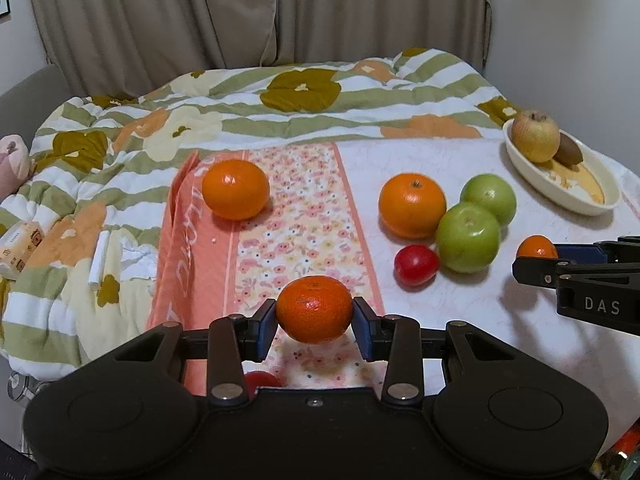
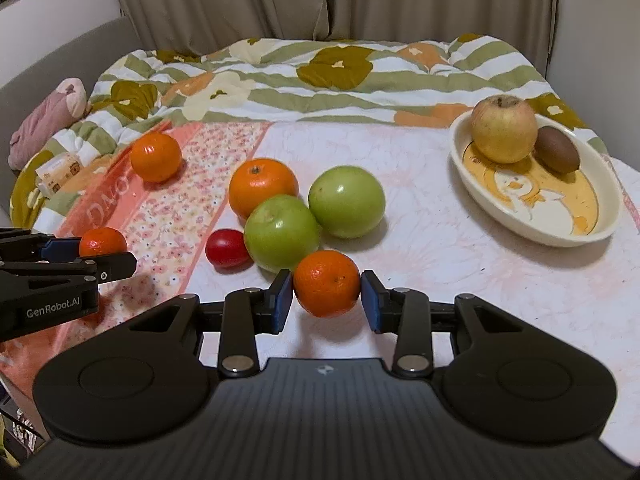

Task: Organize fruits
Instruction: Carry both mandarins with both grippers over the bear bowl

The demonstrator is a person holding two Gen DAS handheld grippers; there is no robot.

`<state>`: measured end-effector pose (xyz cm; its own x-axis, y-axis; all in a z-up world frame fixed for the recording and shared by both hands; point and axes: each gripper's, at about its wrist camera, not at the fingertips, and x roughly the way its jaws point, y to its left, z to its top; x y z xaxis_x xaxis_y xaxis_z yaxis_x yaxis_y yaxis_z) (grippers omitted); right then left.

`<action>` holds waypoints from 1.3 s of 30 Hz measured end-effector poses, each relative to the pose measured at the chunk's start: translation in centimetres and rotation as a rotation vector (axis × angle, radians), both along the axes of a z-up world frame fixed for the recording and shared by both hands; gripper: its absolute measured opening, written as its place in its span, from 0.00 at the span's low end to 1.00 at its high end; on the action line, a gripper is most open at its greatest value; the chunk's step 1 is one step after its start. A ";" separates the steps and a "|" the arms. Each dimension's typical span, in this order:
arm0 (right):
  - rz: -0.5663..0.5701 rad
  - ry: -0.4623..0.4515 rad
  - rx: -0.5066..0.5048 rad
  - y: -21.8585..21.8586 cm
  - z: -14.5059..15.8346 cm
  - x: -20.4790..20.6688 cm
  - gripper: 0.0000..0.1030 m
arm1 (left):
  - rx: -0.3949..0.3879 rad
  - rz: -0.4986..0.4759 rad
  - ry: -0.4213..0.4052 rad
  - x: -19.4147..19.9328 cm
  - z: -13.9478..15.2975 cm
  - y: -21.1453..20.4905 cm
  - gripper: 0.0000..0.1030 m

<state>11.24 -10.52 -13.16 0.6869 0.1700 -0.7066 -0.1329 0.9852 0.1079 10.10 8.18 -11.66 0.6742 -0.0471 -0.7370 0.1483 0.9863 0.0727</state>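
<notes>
— Mandarins sit clamped in both: our left hand-held gripper (image 1: 314, 312) holds one mandarin (image 1: 314, 309), our right hand-held gripper (image 2: 326, 296) another mandarin (image 2: 327, 283).

— We carry them level to the dish (image 2: 600, 216) at far right on the bed, beside the apple (image 2: 503, 129), and release low so they don't roll.

From the right claw (image 2: 327, 296), a cluster of two green apples (image 2: 346, 201), a large orange (image 2: 263, 189) and a small red tomato (image 2: 227, 248) blocks the way at 11 o'clock. Bare white bedsheet (image 2: 432, 264) lies open toward the cream oval dish (image 2: 592, 232) at 2 o'clock, whose near half is unfilled.
</notes>
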 end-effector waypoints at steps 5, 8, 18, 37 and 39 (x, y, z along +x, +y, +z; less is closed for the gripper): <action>0.001 -0.008 0.014 -1.5 1.8 -0.8 0.50 | -0.010 0.013 -0.019 -0.8 2.1 -1.0 0.42; 0.005 -0.016 0.014 -2.6 3.0 -1.3 0.50 | -0.019 0.013 -0.035 -1.4 3.5 -2.2 0.42; -0.011 -0.051 0.007 -8.9 7.1 -2.1 0.50 | -0.063 -0.015 -0.066 -2.1 7.6 -8.2 0.42; -0.052 -0.073 -0.036 -23.0 8.8 3.0 0.50 | -0.092 -0.097 -0.087 4.0 8.3 -21.3 0.42; -0.048 -0.068 -0.039 -23.8 8.3 3.8 0.50 | -0.089 -0.104 -0.080 4.8 7.7 -22.4 0.42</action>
